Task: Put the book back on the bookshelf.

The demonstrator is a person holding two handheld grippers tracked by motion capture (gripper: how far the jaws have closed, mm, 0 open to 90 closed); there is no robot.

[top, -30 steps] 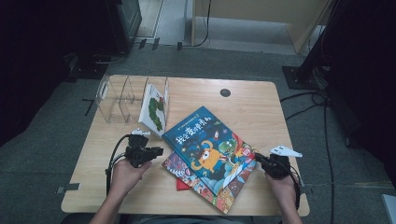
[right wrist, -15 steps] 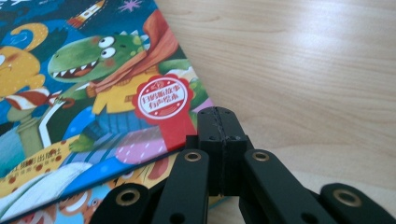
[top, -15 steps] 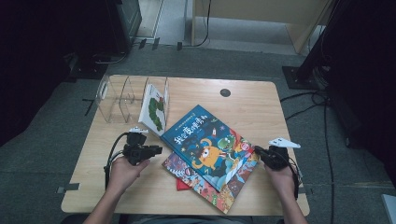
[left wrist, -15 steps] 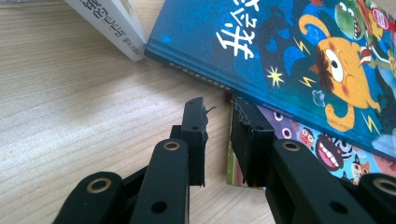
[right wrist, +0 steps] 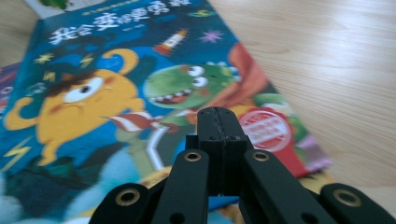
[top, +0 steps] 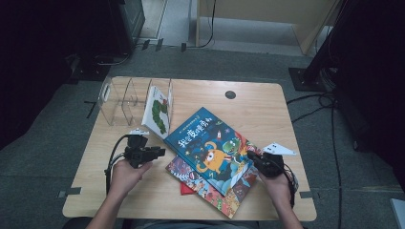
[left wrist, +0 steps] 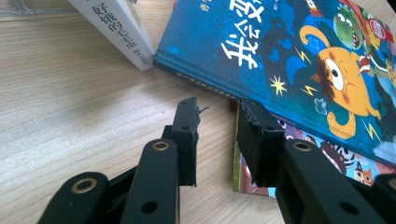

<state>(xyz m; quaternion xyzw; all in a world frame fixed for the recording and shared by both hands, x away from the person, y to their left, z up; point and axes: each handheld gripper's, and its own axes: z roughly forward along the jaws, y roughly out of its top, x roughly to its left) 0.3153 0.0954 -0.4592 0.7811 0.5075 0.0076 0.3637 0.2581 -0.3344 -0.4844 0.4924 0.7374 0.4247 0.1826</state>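
Blue hardcover book [top: 210, 145] lies flat on the wooden tabletop [top: 267, 112], just ahead of both our tools, on top of a colourful second book [top: 210, 188]. Our left tool [left wrist: 217, 135] sits low over the bare wood; its jaws stand apart and have just been opening, with nothing between them. The blue book's spine runs just beyond its tips, and the lower book's corner is by the right-hand jaw. A white book [left wrist: 116, 28] leans farther ahead and to the left. Our right tool [right wrist: 219, 116] has its jaws pressed together, empty, tips over the blue cover's near edge by the red seal.
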